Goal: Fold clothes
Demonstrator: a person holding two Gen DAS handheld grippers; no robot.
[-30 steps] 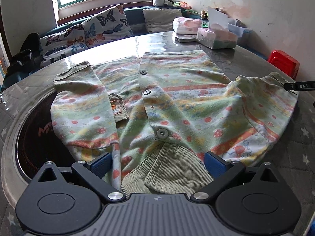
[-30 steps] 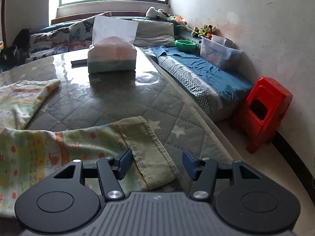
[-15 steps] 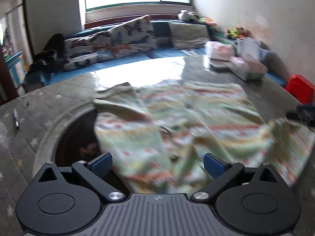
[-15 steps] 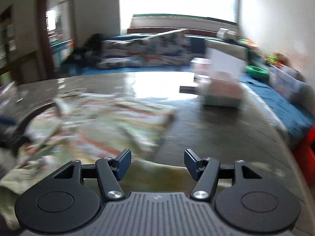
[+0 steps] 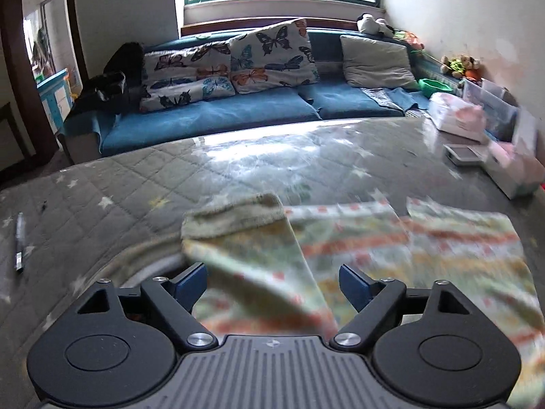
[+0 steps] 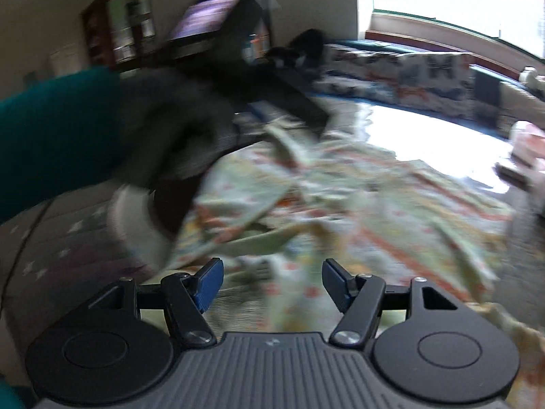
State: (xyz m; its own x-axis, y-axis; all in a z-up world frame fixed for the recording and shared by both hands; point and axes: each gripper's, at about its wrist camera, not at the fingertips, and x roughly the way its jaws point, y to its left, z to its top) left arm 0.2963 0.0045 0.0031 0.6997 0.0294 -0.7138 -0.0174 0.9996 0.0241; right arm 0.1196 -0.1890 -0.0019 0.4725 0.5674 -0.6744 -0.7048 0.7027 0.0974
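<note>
your left gripper [image 5: 272,284] is spread wide with nothing in it, right over the folded sleeve of the patterned shirt [image 5: 391,248] lying on the quilted table [image 5: 136,187]. your right gripper [image 6: 270,284] is released too, above the blurry shirt, teal sleeve [image 6: 51,129] off to the side.

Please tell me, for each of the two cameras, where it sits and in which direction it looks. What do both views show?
Left wrist: sits on the left gripper, looks over the garment's cuff toward the blue sofa; only its own open fingers show.
Right wrist: sits on the right gripper, looks across the table toward a dark-gloved hand with a teal sleeve; its fingers are open.
Shared: the patterned garment, the butterfly pillows.
</note>
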